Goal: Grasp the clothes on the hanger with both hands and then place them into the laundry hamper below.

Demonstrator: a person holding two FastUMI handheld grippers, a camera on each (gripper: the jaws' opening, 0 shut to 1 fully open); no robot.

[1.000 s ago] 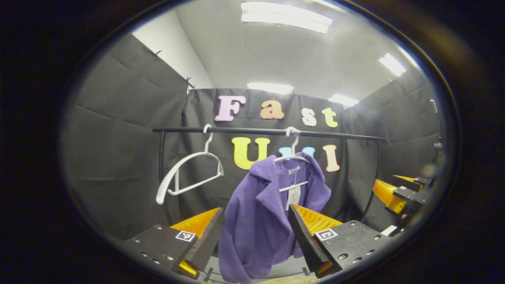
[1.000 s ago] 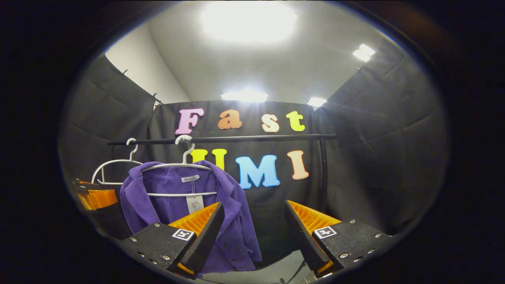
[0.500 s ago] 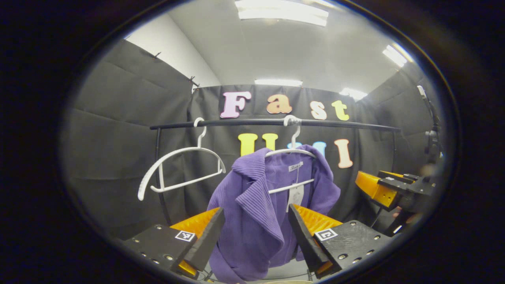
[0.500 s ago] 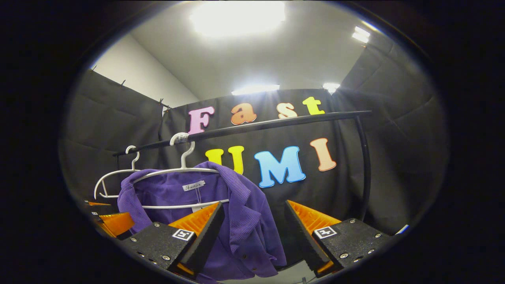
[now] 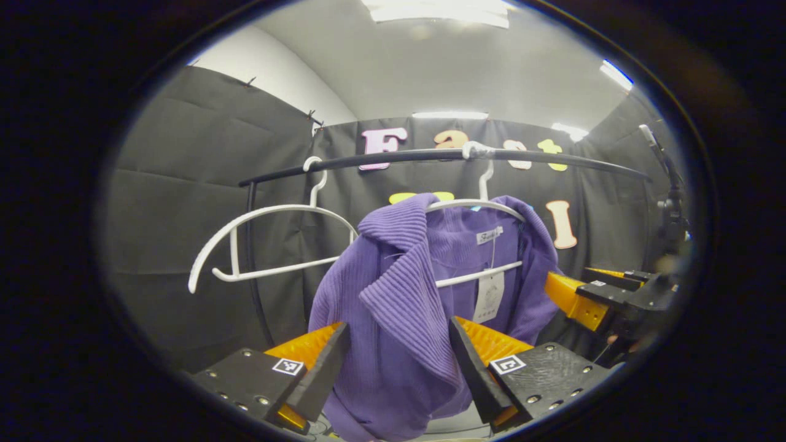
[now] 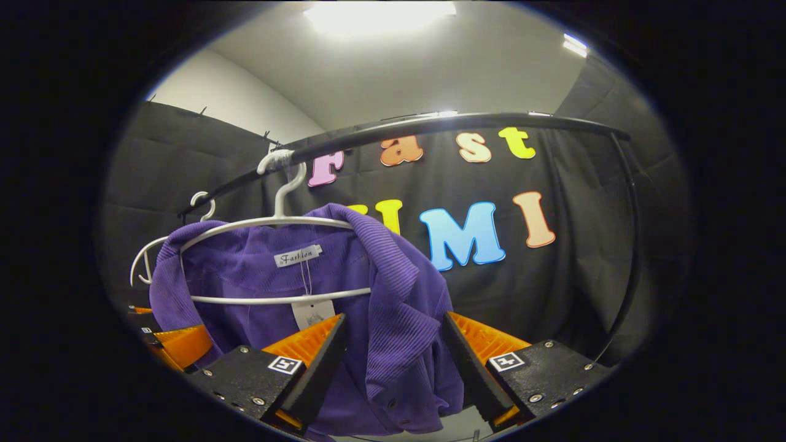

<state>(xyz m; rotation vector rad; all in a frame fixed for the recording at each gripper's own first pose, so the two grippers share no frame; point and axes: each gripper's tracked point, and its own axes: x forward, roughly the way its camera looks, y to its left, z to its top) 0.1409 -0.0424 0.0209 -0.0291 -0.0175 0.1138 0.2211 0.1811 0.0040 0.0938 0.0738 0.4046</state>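
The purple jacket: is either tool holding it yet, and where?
No. The jacket hangs on its hanger; both tools, left and right, are open around its front edges.

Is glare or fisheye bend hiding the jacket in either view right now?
Left gripper view: purple jacket evenly lit and sharp, rail bowed by the lens. Right gripper view: ceiling light blown out, jacket unaffected, rail strongly curved.

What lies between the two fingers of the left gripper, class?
In the left gripper view, the ribbed lapel of the purple jacket hangs in the gap between the open left gripper fingers; neither finger visibly presses on it.
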